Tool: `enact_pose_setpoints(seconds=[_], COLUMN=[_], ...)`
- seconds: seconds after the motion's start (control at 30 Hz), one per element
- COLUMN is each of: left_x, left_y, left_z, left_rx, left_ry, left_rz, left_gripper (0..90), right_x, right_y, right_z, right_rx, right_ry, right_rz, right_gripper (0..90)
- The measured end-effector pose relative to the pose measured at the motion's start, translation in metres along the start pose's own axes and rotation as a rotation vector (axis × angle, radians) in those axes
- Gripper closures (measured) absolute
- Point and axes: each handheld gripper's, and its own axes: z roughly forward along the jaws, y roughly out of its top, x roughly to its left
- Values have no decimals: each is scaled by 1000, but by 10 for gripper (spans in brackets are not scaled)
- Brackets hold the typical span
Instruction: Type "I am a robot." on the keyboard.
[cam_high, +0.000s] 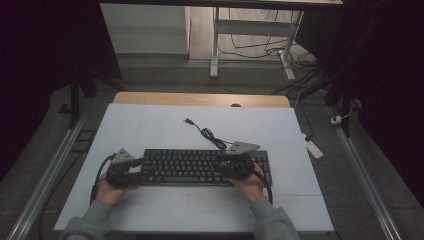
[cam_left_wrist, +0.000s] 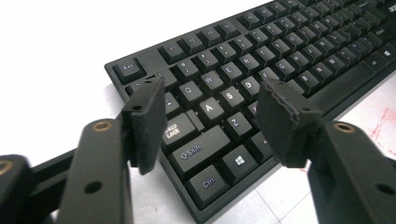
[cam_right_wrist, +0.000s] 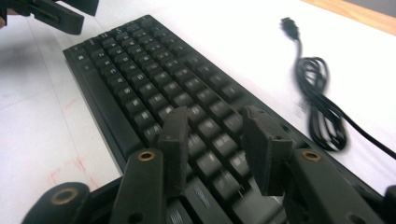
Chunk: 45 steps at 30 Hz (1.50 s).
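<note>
White sheeting covers the table, where a flat black plastic keyboard lies at six o'clock, its coiled black cable toward twelve. Left gripper and right gripper hover over its ends, jaws apart, gripping nothing.

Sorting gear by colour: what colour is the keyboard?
Black, with pale key legends; the keyboard shows best in the left gripper view.
</note>
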Motion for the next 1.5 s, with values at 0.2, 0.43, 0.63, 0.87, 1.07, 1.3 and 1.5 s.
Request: enact_pose_setpoints(seconds=[0.2,0.43,0.63,0.87,1.07,1.3,1.5], left_x=[-1,-2,-6,-19,-30,-40,-51], left_y=[1,2,6,14,20,27,37], left_z=[0,0,0,3,9,18,31], left_rx=[1,-2,-13,-22,-13,9,44], left_ry=[-10,-18,-38,-81,-104,-123,-147], left_rz=[8,18,35,74,111,142,169], left_gripper=[366,349,354,364,385,404,432], right_x=[-7,-14,-12,-11,-12,-14,-14], right_y=[-16,-29,-30,-30,-33,-35,-36], right_z=[-23,-42,-41,-42,-43,-46,-46], right_rx=[-19,-36,-38,-45,-41,-38,-45], right_ry=[-30,-55,-49,-44,-46,-58,-59], right_rz=[18,36,24,19,21,23,24], right_gripper=[575,571,569,567,563,559,558])
